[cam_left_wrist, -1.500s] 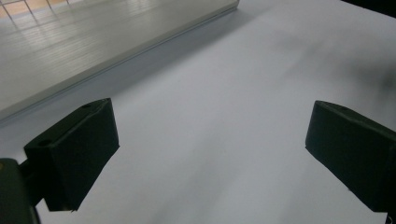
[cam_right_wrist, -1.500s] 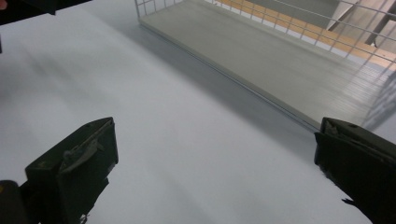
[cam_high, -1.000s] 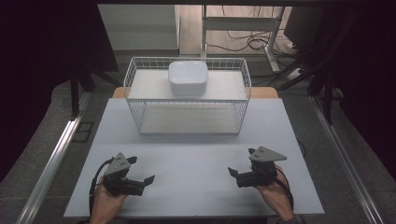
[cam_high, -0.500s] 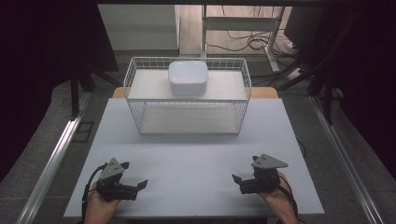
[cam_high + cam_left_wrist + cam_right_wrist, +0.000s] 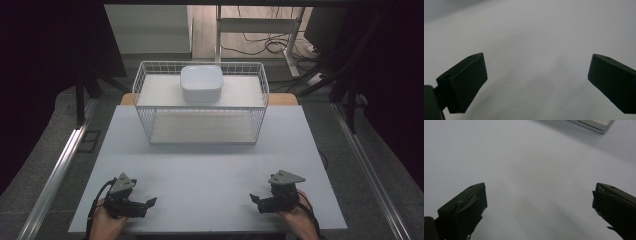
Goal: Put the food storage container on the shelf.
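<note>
A white square bowl (image 5: 201, 83) sits upside down on top of a white wire basket (image 5: 146, 112) at the far side of the white table (image 5: 205, 165). My left gripper (image 5: 149, 205) rests near the table's front left corner, held in a hand, jaws wide apart with nothing between them. In the left gripper view the left gripper (image 5: 536, 80) faces bare table. My right gripper (image 5: 255, 201) lies near the front right, also open and empty. Over the bare white surface in the right gripper view, the right gripper (image 5: 539, 207) has its jaws spread.
A metal rail (image 5: 55, 175) runs along the floor left of the table and another (image 5: 370, 175) along the right. Cables and a desk frame (image 5: 260, 25) lie on the floor behind the basket. A pale edge (image 5: 594, 125) shows at the top of the right gripper view.
Both hands have drawn the grippers back toward the table's front edge and slightly lower. The bowl and basket have stayed put.
</note>
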Demonstrator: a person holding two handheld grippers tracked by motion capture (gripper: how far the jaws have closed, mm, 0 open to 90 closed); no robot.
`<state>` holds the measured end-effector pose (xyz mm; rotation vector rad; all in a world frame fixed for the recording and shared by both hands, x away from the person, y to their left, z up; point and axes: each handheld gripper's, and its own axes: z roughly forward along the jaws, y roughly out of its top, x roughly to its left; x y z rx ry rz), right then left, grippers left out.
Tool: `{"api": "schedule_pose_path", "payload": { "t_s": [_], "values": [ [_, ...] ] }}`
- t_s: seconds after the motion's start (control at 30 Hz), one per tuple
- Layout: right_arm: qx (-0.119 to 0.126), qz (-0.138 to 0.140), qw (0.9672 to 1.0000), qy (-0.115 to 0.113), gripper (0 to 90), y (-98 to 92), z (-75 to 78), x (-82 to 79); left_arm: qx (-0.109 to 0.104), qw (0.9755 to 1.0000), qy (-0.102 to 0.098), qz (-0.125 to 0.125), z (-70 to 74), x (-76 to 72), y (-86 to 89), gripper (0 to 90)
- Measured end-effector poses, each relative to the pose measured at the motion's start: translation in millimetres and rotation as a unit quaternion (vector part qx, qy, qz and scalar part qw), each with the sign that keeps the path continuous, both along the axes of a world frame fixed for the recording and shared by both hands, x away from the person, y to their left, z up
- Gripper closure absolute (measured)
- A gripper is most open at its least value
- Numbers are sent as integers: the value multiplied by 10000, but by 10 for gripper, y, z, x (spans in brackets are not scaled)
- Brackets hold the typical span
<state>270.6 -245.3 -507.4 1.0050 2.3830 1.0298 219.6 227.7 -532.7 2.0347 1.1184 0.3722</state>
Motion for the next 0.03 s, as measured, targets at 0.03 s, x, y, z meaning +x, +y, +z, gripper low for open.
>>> {"api": "schedule_pose_path", "payload": {
  "t_s": [0.03],
  "values": [
    [0, 0, 10000, 0, 0, 0, 0, 0, 0, 10000, 0, 0, 0, 0, 0, 21]
  ]
}}
